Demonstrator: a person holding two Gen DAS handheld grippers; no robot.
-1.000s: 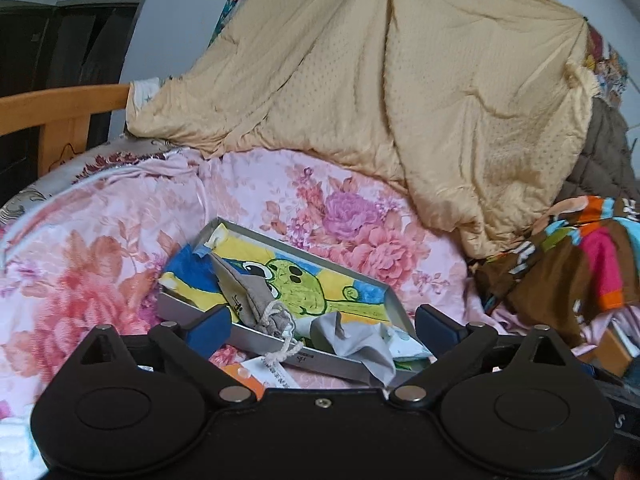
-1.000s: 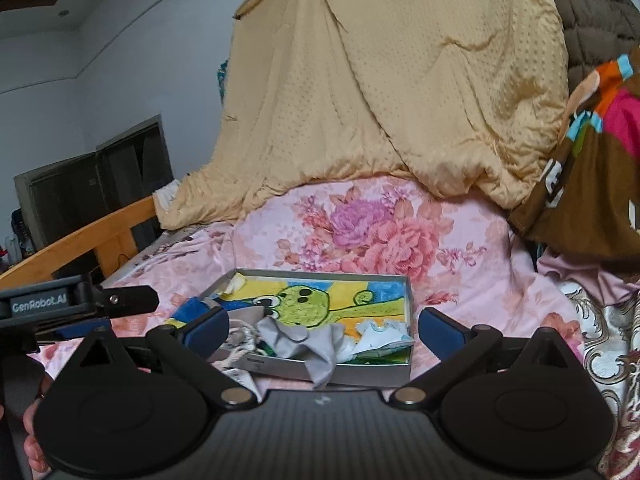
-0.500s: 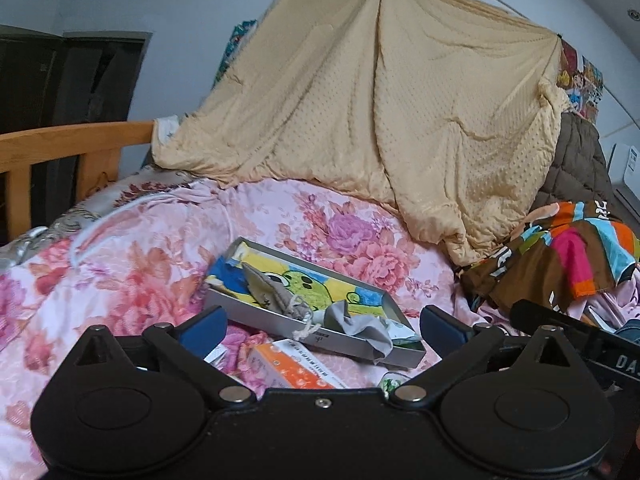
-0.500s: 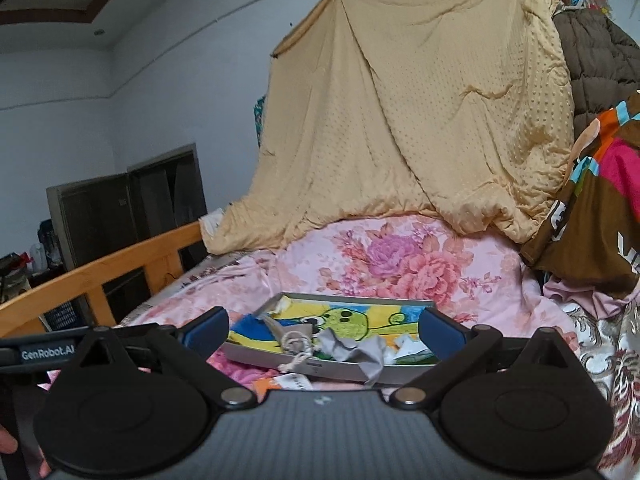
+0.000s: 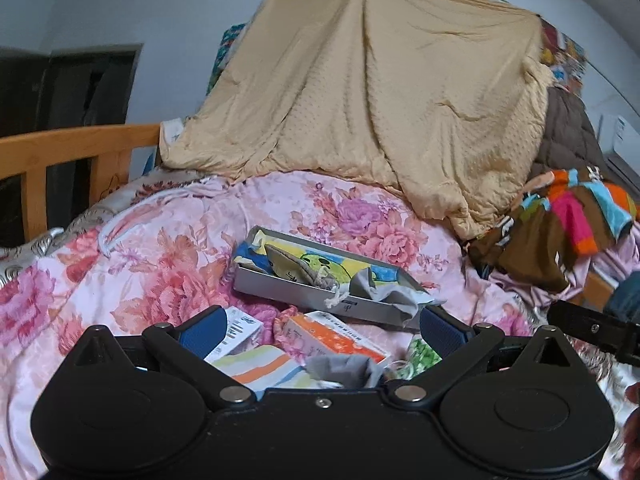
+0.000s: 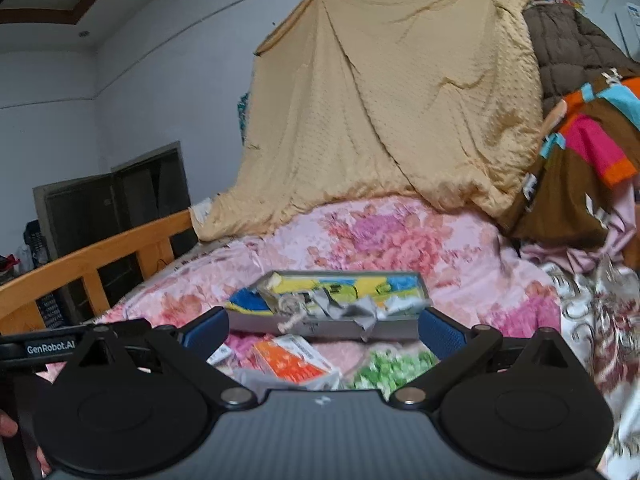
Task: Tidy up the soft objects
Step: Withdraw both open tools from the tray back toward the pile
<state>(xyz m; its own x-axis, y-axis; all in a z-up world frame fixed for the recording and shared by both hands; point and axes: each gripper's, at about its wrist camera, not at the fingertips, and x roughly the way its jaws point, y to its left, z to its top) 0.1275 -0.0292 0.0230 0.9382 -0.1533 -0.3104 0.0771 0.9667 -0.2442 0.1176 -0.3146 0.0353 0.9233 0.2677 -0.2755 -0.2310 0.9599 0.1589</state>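
Both grippers pulled back from grey tray (image 5: pixel 304 294) vs 1 s ago; tray w/ grey cloth (image 5: pixel 384 300) now ahead of the jaws. Left gripper (image 5: pixel 320 326), right gripper (image 6: pixel 322 326): jaws spread, empty. Orange box (image 5: pixel 332 334), striped cloth (image 5: pixel 260 370) now between left jaws; likely next pick.

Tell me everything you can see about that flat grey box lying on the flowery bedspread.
The grey box is a shallow, open, rectangular tray, card or thin metal by its look, lying slightly tilted on the pink floral bedspread. Inside lies a yellow, blue and green cartoon cloth; grey fabric and a white cord spill over its near wall.
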